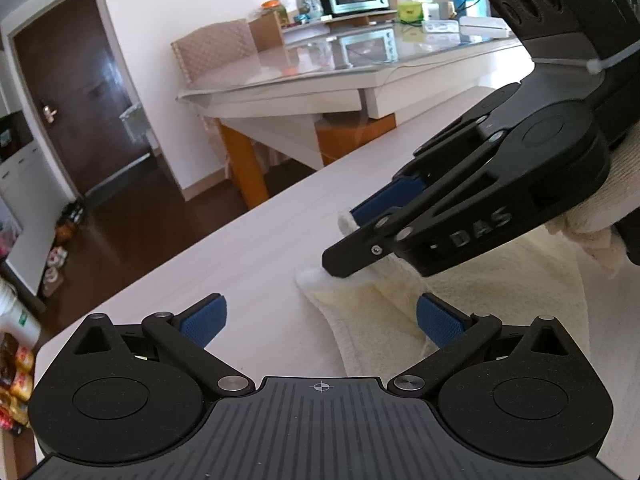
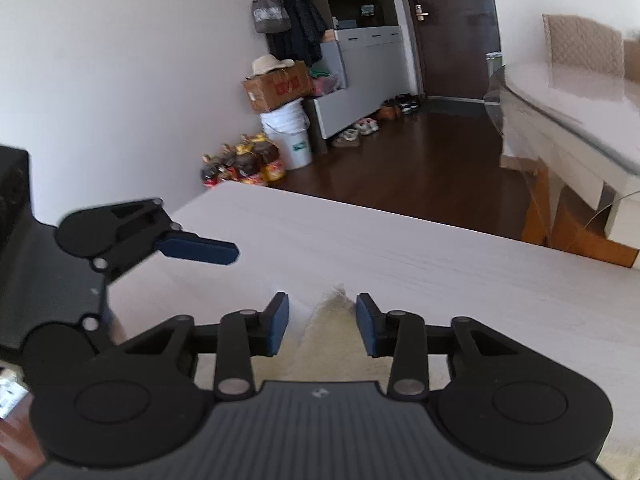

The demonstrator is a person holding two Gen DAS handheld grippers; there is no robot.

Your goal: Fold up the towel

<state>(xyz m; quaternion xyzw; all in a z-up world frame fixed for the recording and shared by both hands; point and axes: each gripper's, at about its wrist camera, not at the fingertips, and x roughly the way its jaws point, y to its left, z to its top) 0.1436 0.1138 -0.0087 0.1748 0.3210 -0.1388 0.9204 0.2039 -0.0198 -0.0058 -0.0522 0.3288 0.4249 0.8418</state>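
Currently | right hand-held gripper (image 2: 322, 326) spread, straddling towel (image 2: 332, 312) corner for pinching | left hand-held gripper (image 1: 320, 320) spread, waiting beside towel edge.

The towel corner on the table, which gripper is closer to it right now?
Right. The right gripper has its open jaws on either side of the towel corner. The left gripper, also open, sits back, with only one finger over the towel edge.

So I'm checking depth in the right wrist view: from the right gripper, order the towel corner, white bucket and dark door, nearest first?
1. Towel corner, between the right gripper's fingers.
2. White bucket, floor, left of centre.
3. Dark door, far back, right of centre.
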